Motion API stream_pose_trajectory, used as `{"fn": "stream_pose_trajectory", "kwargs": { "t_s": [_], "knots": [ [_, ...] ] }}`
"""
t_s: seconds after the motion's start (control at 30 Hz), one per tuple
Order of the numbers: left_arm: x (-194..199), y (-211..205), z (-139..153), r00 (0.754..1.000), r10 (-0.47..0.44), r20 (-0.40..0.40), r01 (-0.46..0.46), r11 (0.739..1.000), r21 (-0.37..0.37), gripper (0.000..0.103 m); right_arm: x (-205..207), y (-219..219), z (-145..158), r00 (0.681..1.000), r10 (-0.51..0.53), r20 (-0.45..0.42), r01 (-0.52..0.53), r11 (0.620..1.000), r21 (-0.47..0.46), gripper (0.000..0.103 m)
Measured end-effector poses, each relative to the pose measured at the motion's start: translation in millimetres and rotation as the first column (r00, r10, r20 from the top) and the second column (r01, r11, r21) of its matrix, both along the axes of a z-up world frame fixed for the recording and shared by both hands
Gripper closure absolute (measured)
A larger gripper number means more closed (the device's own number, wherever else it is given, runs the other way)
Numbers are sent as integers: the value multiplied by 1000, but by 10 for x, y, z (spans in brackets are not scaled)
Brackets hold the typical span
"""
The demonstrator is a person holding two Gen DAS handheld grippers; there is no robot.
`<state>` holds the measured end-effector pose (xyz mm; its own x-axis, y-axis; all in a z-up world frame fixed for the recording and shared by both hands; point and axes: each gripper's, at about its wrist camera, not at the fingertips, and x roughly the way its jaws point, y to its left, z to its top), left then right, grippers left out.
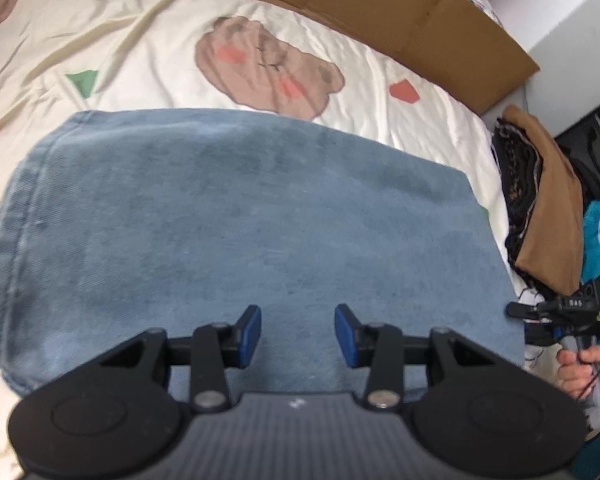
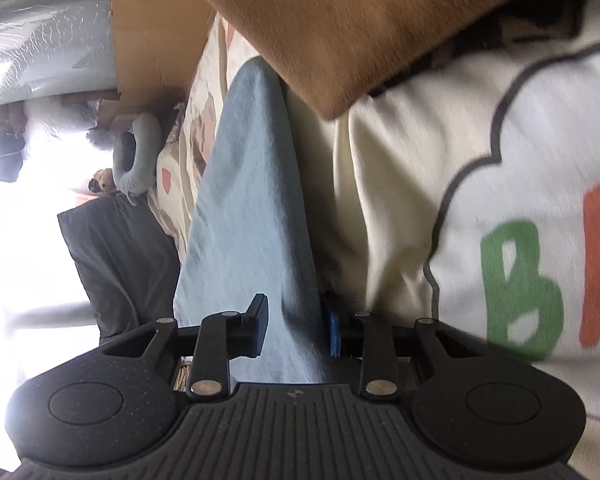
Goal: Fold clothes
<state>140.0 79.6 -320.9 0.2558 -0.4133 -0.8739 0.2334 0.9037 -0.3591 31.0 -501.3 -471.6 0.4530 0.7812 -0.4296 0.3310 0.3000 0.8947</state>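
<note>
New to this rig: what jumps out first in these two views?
The folded blue denim garment fills the middle of the left wrist view, lying on a cream bedsheet printed with a brown bear face. The left gripper hovers over it, jaws apart and empty. In the right wrist view the right gripper straddles the denim's edge, with a brown folded garment above.

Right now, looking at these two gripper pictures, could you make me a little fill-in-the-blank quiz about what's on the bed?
1. The folded blue denim garment lies on a cream bedsheet printed with brown ____ faces.
2. The left gripper hovers over the denim with nothing between its ____ pads.
3. The edge of the denim runs between the pads of the ____ gripper.
4. A folded ____ cloth tops the pile at the bed's edge.

Missing words: bear; blue; right; brown
</note>
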Motion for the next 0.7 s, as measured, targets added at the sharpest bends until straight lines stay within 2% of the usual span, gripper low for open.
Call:
{"fn": "stream_pose_trajectory", "kwargs": {
  "t_s": [0.1,0.2,0.3,0.4,0.63,0.7],
  "knots": [
    [27,-75,-47,1000,-21,-1,21,1000,-2,61,-57,9,51,1000,27,-9,-27,999,29,73],
    [43,-146,-103,999,-42,-6,42,999,-5,61,-132,-10,145,999,30,23,-31,997,64,73],
    [35,-200,-162,998,-58,-13,58,998,6,62,-145,16,171,999,31,22,-32,999,33,73],
    [18,-245,-188,997,-74,-15,74,997,10,70,-119,41,83,999,25,-21,-25,1000,-2,73],
    [-51,-374,-250,993,-113,-29,114,993,32,85,-49,179,60,999,45,-27,-47,997,-67,73],
    [-90,-408,-284,991,-125,-36,127,991,50,87,-43,200,84,999,49,-20,-50,995,-90,80]
  ]
}}
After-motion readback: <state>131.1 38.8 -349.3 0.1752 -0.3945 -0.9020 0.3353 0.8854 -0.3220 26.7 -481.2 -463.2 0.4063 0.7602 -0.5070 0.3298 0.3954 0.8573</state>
